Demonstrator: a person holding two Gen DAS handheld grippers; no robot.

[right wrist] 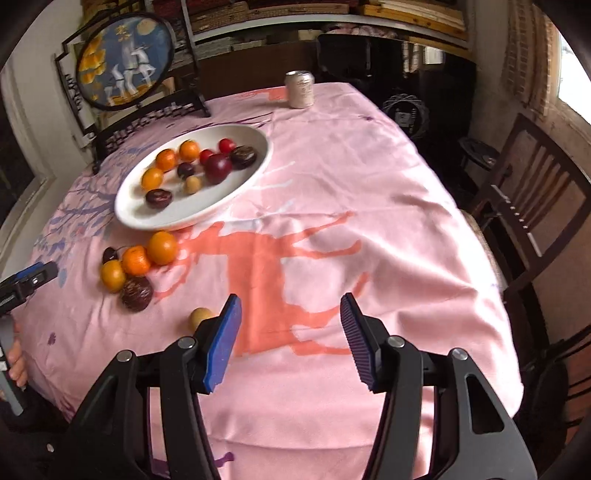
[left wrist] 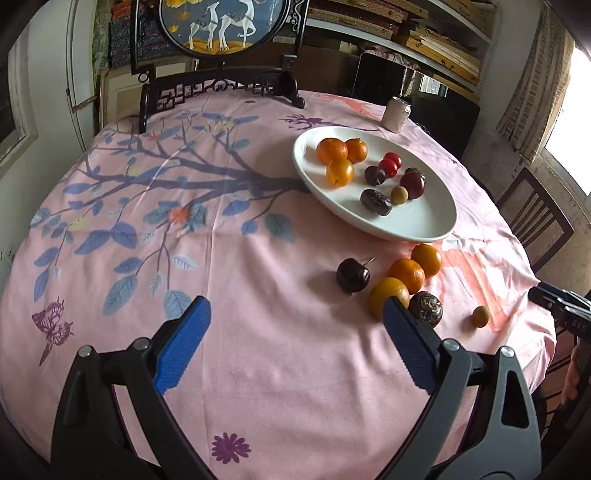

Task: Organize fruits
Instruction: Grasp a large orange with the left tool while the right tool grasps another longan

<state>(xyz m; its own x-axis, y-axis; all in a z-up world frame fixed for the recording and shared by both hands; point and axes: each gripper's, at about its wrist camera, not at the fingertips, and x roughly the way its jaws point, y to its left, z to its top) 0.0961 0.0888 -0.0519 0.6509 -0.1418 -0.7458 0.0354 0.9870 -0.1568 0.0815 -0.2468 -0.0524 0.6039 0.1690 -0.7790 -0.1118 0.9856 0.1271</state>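
Observation:
A white oval plate [left wrist: 424,225] [right wrist: 236,188] holds three oranges, small red fruits, dark plums and a small tan fruit. On the pink cloth before it lie three oranges [left wrist: 406,275] [right wrist: 136,260], a dark cherry with a stem [left wrist: 352,276], a dark wrinkled fruit [left wrist: 425,308] [right wrist: 136,293] and a small tan fruit [left wrist: 481,316] [right wrist: 199,317]. My left gripper [left wrist: 295,306] is open and empty, its right finger just in front of the nearest orange. My right gripper [right wrist: 290,306] is open and empty, its left finger beside the tan fruit.
A pale drink can [left wrist: 396,113] [right wrist: 300,89] stands at the table's far side. A dark framed round picture on a stand [left wrist: 221,26] [right wrist: 125,62] sits at the back edge. Wooden chairs [right wrist: 532,206] stand to the right of the table.

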